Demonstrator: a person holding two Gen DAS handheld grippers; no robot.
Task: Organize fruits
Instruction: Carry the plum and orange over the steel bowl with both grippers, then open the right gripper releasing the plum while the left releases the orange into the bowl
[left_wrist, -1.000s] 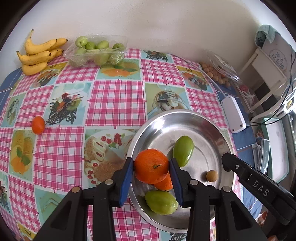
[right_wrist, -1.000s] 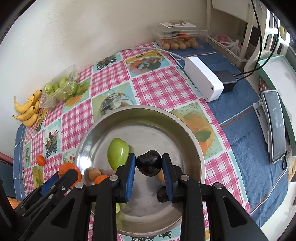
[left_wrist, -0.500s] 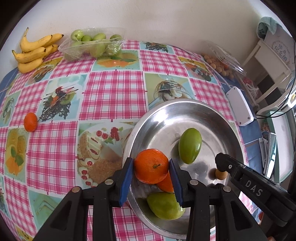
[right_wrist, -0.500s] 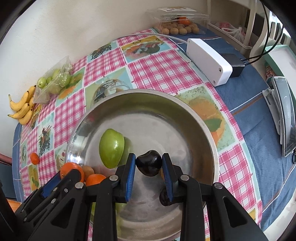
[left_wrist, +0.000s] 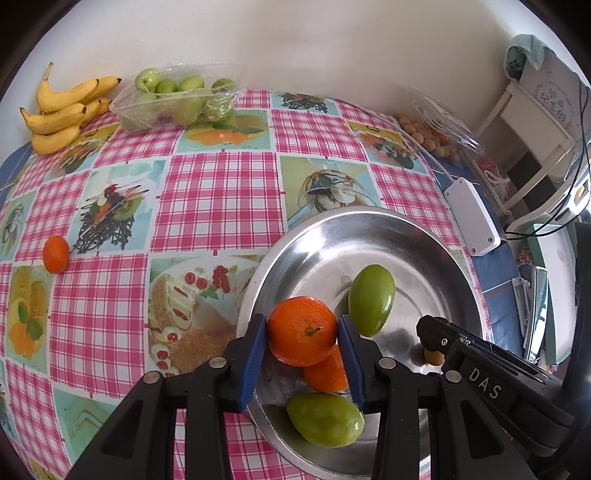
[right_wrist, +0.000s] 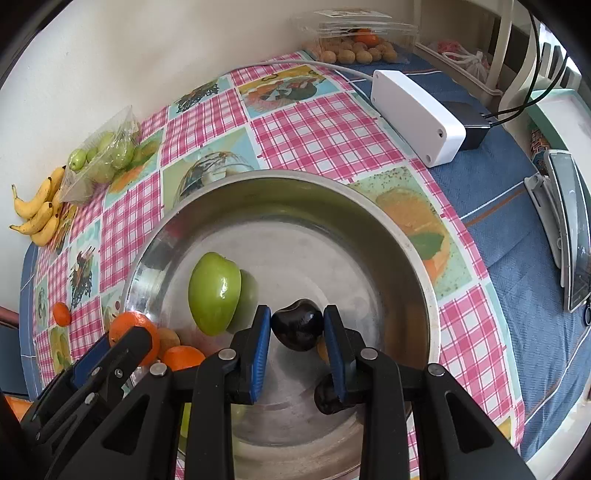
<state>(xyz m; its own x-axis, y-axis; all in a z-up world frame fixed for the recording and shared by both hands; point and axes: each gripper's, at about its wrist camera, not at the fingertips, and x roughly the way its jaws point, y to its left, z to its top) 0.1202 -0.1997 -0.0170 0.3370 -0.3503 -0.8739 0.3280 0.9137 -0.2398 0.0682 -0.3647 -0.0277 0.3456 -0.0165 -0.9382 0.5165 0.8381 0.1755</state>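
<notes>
My left gripper (left_wrist: 302, 330) is shut on an orange (left_wrist: 301, 330) and holds it over the near left rim of the steel bowl (left_wrist: 369, 218). The bowl holds two green fruits (left_wrist: 371, 299), another orange (left_wrist: 327, 373) and a small brown fruit (left_wrist: 432, 357). My right gripper (right_wrist: 297, 325) is shut on a dark plum (right_wrist: 297, 325) above the bowl's (right_wrist: 295, 177) middle. A second dark fruit (right_wrist: 327, 397) lies below it. The left gripper (right_wrist: 125, 347) shows at the bowl's left with its orange (right_wrist: 129, 325).
Bananas (left_wrist: 62, 114), a tray of green fruits (left_wrist: 177, 96) and a small orange (left_wrist: 55, 254) lie on the checked tablecloth at the left. A box of brown fruits (left_wrist: 432, 136) and a white adapter (left_wrist: 472, 218) sit at the right. A phone (right_wrist: 570, 229) lies on the blue cloth.
Both grippers have come lower and closer over the bowl, each still holding its fruit. The bowl looks larger in both views.
</notes>
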